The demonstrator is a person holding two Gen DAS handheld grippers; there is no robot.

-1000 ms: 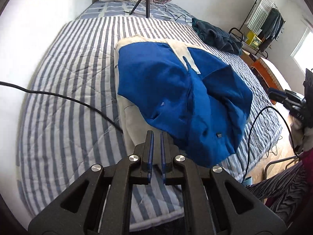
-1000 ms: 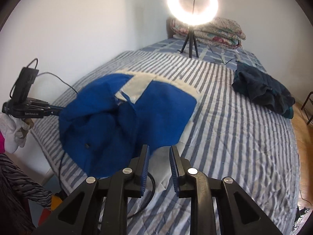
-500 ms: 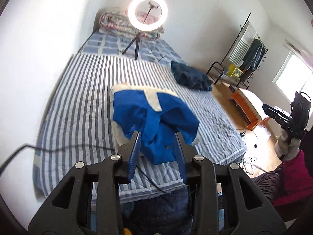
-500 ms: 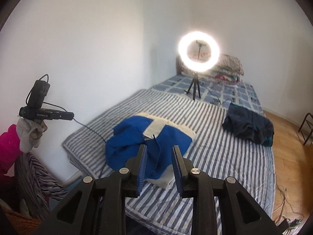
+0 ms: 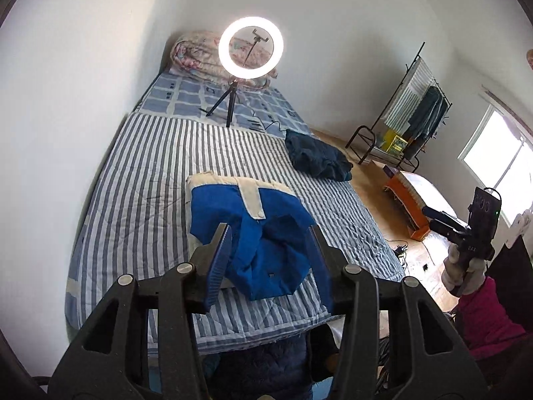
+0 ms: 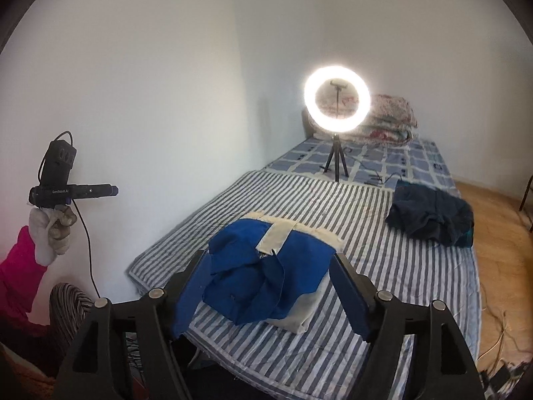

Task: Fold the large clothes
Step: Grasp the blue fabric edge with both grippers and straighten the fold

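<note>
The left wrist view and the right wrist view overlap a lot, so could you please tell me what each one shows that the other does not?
Only the left wrist view shows the clothes rack, the window, the orange bench and the right tool from outside. Only the right wrist view shows the left tool from outside, held near the white wall. Both show the striped bed, the blue garment, the dark clothes pile, the ring light and the rolled quilt. Both tools are open and empty.
</note>
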